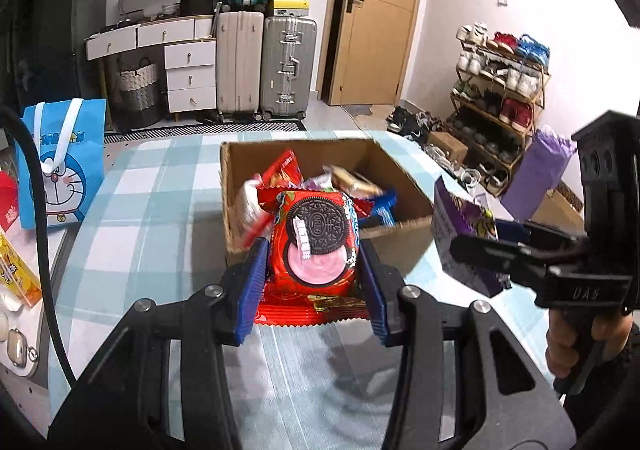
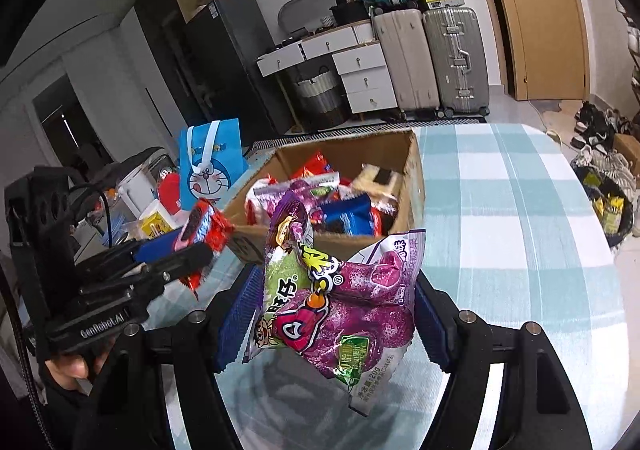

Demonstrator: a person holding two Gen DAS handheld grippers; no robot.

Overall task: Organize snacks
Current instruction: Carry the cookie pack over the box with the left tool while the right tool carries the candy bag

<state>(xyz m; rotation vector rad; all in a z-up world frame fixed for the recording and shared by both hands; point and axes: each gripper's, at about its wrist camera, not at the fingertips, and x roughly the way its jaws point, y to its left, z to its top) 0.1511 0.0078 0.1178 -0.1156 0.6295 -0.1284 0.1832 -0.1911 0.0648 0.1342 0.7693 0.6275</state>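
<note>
My left gripper (image 1: pixel 314 270) is shut on a red Oreo packet (image 1: pixel 314 246) and holds it above the table, just before the near wall of the cardboard box (image 1: pixel 400 246). The box holds several snack packets (image 1: pixel 340 177). My right gripper (image 2: pixel 334 302) is shut on a purple gummy packet (image 2: pixel 340 310), held above the table in front of the box (image 2: pixel 412 169). In the left wrist view the right gripper (image 1: pixel 476 246) and purple packet (image 1: pixel 460 234) are right of the box. In the right wrist view the left gripper (image 2: pixel 192 250) with the Oreo packet (image 2: pixel 204 226) is left of it.
The table has a blue-and-white checked cloth (image 1: pixel 152 209). A blue Doraemon bag (image 1: pixel 60 169) stands at the left, with a yellow packet (image 1: pixel 16 274) and small items near the left edge. Suitcases, drawers and a shoe rack (image 1: pixel 500 89) stand beyond the table.
</note>
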